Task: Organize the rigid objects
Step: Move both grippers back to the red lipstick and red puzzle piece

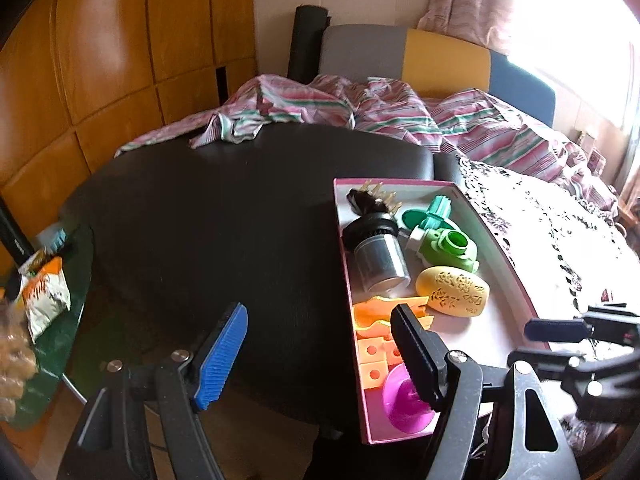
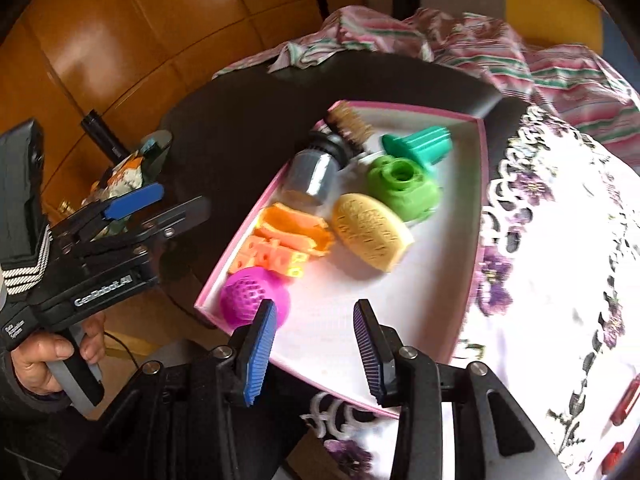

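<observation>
We are holding both claws spread and empty: the right claw [image 2: 314,354] over the near end of the pink-rimmed box [image 2: 478,216], the left claw [image 1: 320,356] at its left edge. Nearest in the box is lying the magenta ball [image 2: 250,294], then orange pieces [image 2: 292,240], a yellow oval [image 2: 372,236], a green part [image 2: 402,188] and the silver cylinder [image 2: 312,178] farthest.

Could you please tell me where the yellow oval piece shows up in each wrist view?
Left wrist: yellow oval right of centre, in the pink tray.
Right wrist: at picture centre, in the tray.
Shared landmark: green part just beyond it.
</observation>
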The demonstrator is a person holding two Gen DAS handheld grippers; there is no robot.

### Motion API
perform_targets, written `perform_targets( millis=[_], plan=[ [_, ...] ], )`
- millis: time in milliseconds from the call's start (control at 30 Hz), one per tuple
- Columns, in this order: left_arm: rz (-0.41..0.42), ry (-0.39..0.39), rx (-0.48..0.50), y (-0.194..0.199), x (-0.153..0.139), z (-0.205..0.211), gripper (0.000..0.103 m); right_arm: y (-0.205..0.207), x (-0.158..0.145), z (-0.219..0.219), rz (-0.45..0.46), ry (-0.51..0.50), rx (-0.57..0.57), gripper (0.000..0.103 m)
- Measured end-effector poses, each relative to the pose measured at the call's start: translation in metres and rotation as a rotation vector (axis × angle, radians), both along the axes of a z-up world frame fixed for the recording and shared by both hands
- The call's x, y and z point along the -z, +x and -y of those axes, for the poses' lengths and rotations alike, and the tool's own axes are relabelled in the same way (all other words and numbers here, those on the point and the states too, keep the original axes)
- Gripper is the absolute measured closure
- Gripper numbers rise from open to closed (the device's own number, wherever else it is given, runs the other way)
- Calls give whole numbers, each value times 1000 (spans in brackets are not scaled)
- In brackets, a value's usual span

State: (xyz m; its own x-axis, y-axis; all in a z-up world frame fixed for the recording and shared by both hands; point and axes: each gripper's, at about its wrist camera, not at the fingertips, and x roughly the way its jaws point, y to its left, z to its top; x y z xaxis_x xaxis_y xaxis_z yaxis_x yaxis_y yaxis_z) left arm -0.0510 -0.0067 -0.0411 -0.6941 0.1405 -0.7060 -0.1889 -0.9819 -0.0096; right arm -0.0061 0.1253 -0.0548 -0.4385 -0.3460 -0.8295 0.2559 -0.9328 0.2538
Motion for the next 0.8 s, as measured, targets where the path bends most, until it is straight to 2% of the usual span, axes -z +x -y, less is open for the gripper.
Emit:
perform_targets(
  millis=[200, 467, 667, 800],
  plan=[
    [-24, -14, 48, 4, -10, -16, 28, 5, -4, -35, -14, 1, 82, 63],
    [-50, -24, 168, 10, -22, -59, 28, 16, -9, -93, -22, 26, 227, 63],
    [-79, -32, 277, 18, -31, -99, 28, 29, -15, -150, -30, 68, 373, 63],
    [-83, -39, 346, 21, -35, -126, 27, 38, -17, -197, -33, 87, 509, 63]
  ],
)
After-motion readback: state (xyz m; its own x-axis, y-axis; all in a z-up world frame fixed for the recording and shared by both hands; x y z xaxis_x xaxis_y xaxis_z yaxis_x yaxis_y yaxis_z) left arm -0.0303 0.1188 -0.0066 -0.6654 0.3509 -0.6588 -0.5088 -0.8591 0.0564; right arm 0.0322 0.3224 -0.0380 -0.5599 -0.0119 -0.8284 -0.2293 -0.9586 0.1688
